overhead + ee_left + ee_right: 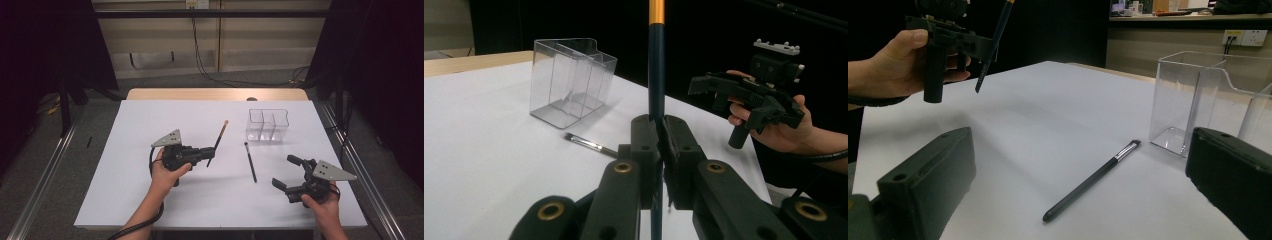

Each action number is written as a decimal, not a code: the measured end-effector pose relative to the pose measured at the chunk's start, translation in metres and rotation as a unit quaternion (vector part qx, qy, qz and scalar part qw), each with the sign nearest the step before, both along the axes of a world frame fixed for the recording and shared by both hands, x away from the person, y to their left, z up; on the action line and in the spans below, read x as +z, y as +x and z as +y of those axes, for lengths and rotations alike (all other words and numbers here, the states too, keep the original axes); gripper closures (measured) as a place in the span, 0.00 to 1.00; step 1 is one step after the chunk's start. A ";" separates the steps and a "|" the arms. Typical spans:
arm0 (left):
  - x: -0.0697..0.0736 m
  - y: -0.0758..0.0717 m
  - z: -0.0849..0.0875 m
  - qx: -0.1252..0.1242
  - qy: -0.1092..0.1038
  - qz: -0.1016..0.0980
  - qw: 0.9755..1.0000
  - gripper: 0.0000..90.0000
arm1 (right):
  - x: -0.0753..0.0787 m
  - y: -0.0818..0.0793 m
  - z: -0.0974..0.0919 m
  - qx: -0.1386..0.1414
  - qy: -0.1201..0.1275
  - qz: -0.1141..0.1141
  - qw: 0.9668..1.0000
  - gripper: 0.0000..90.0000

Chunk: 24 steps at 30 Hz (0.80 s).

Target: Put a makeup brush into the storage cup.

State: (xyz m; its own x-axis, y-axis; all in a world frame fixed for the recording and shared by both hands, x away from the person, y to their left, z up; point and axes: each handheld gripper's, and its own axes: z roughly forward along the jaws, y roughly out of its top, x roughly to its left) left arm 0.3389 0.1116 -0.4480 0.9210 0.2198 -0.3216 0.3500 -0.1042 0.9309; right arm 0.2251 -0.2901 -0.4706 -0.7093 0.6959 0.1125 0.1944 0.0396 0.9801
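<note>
At the left, the left gripper is seen raised above the white table, to the left of the clear organizer. Its jaws are pressed together on the dark shaft of a gold-banded brush, which is lifted off the table and tilted with its gold end towards the organizer's side; in the left gripper view the shaft is shown pinched upright between the two jaws, so the claw is counted as closed on it.

Further right, in front of the organizer, a second, all-dark brush is seen lying flat on the table, apart from both grippers. In the right gripper view it is shown with its bristle end turned towards the organizer and lying near, but not touching, that wall.

At the far right, the right gripper is held low, in front of and a little right of the organizer. Its jaws are spread wide and nothing is held between them.

The organizer's compartments are seen to be empty. The work is therefore judged to be at an early stage: one brush has been picked up but not yet placed, and the other remains to be grasped. Both are still to be brought to the organizer, most likely by the gripper nearest each.
</note>
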 end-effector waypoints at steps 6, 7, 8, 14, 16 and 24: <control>-0.003 -0.005 -0.005 -0.006 0.003 0.002 1.000 0.94 | 0.001 0.002 0.003 -0.004 -0.001 0.005 1.000 0.00; -0.003 -0.005 -0.006 -0.007 0.000 0.001 1.000 0.94 | 0.002 0.004 0.004 -0.005 -0.001 0.010 1.000 0.00; -0.002 -0.005 -0.006 -0.009 -0.002 0.001 1.000 0.94 | 0.002 0.004 0.004 -0.005 -0.001 0.010 1.000 0.00; 0.000 -0.007 -0.009 -0.014 -0.001 -0.001 1.000 0.94 | 0.003 0.010 0.007 -0.006 -0.008 0.030 1.000 0.00; 0.000 -0.007 -0.009 -0.014 -0.003 0.000 1.000 0.94 | 0.004 0.011 0.009 -0.007 -0.008 0.029 1.000 0.00; 0.000 -0.008 -0.013 -0.016 -0.004 -0.002 1.000 0.94 | 0.011 0.016 0.012 -0.007 -0.004 0.033 0.999 0.00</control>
